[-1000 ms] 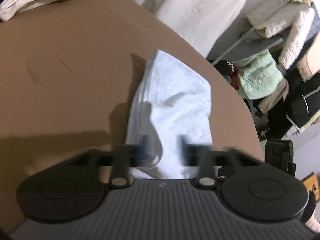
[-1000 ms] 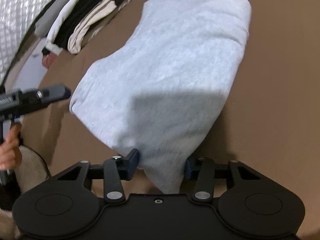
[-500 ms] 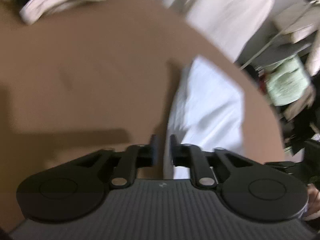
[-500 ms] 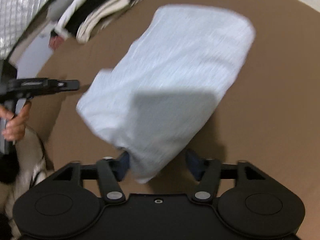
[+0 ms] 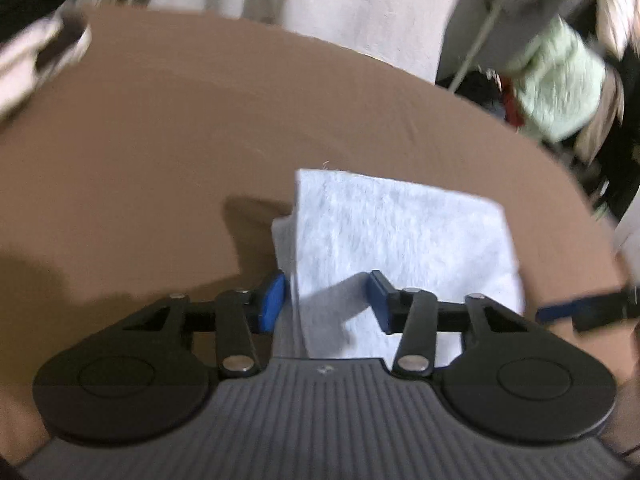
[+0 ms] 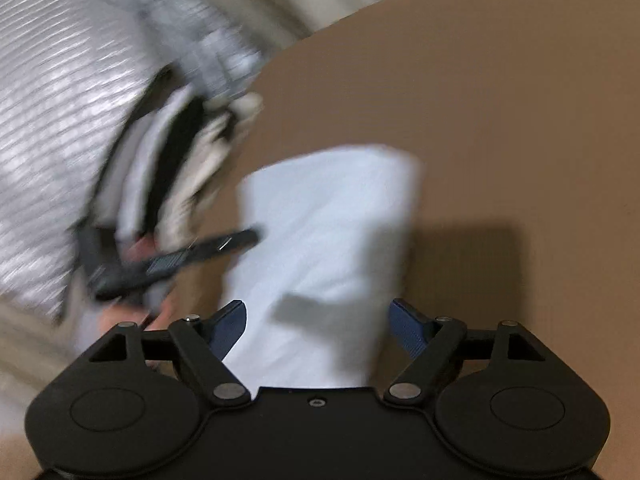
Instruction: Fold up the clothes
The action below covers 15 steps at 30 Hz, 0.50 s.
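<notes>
Both grippers' jaws opening around folded white garment on brown table: left gripper, right gripper, pads clear of cloth — likely releasing finished fold

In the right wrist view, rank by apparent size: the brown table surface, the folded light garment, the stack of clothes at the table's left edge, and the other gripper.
1. Brown table surface, largest.
2. Folded light garment.
3. Stack of clothes; blurred, so its edges are uncertain.
4. Left gripper, smallest, also blurred.
Nearness to the camera enlarges the garment.
</notes>
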{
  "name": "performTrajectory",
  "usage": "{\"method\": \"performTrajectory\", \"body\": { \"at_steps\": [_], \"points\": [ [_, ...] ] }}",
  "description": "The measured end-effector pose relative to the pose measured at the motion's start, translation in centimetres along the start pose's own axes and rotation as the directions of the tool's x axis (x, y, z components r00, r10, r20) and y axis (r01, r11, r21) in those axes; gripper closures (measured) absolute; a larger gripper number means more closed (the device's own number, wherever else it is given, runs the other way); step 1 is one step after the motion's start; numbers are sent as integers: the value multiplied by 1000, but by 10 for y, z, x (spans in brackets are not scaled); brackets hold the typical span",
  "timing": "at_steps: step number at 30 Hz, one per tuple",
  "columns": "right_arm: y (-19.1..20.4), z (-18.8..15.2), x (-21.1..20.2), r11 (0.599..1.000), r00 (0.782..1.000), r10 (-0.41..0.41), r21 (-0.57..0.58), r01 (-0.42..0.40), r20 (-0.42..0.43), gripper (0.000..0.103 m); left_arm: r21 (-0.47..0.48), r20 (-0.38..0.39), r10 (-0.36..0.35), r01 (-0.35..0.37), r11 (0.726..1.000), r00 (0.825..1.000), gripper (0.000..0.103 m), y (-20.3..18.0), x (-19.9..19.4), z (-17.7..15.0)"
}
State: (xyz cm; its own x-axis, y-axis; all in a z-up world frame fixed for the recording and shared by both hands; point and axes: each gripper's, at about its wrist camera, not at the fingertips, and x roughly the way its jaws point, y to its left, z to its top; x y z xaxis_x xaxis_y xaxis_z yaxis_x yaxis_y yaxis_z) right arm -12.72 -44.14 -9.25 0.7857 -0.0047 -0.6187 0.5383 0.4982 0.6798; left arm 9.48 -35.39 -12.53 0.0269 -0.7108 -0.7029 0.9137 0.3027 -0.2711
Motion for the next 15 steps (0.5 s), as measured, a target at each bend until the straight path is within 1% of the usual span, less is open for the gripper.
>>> {"method": "performTrajectory", "body": {
  "at_steps": [1, 2, 3, 4, 5, 6, 7, 8, 9, 10, 11, 12, 14, 15],
  "points": [
    [-8, 3, 6, 1000, 1000, 5, 30, -5, 1, 20, 73, 10, 19, -19, 997, 1000, 76, -8, 4, -1],
    [-16, 6, 10, 998, 1000, 23, 67, -22, -8, 20, 110, 22, 38, -40, 993, 999, 81, -13, 6, -2],
    [-22, 8, 14, 995, 999, 35, 91, -34, -12, 20, 103, 34, 42, -46, 994, 999, 88, -14, 3, -1],
    [-21, 7, 15, 996, 999, 36, 88, -35, -7, 20, 93, 45, 46, -50, 994, 998, 91, -15, 0, -1],
    [-21, 7, 16, 996, 999, 37, 84, -37, -2, 20, 89, 72, 60, -67, 994, 996, 92, -14, -5, -1],
    [-21, 6, 17, 996, 999, 38, 80, -38, 3, 20, 84, 98, 75, -83, 993, 992, 96, -13, -10, -1],
    [-20, 5, 19, 996, 999, 38, 77, -39, 7, 20, 79, 125, 89, -100, 992, 988, 96, -12, -15, -1],
    [-20, 6, 19, 997, 999, 39, 68, -40, 12, 20, 70, 158, 129, -141, 988, 979, 96, -9, -18, -2],
    [-19, 7, 20, 998, 999, 38, 48, -38, 14, 20, 50, 177, 168, -180, 982, 970, 102, -6, -17, 1],
    [-16, 9, 24, 999, 999, 31, 26, -32, 15, 20, 26, 193, 235, -245, 969, 953, 103, 0, -17, 0],
    [-13, 10, 28, 1000, 1000, 23, 6, -23, 18, 20, 14, 193, 268, -276, 961, 944, 103, 7, -18, 0],
    [-13, 12, 31, 1000, 1000, 13, -5, -13, 23, 20, -5, 163, 239, -241, 970, 957, 103, 16, -21, 0],
    [-18, 19, 38, 1000, 1000, 9, -10, -8, 28, 20, -69, 118, 134, -127, 990, 984, 99, 26, -36, -4],
    [-22, 24, 42, 1000, 999, 17, -2, -17, 33, 20, -88, 110, 115, -106, 991, 987, 98, 27, -47, -9]
  ]
}}
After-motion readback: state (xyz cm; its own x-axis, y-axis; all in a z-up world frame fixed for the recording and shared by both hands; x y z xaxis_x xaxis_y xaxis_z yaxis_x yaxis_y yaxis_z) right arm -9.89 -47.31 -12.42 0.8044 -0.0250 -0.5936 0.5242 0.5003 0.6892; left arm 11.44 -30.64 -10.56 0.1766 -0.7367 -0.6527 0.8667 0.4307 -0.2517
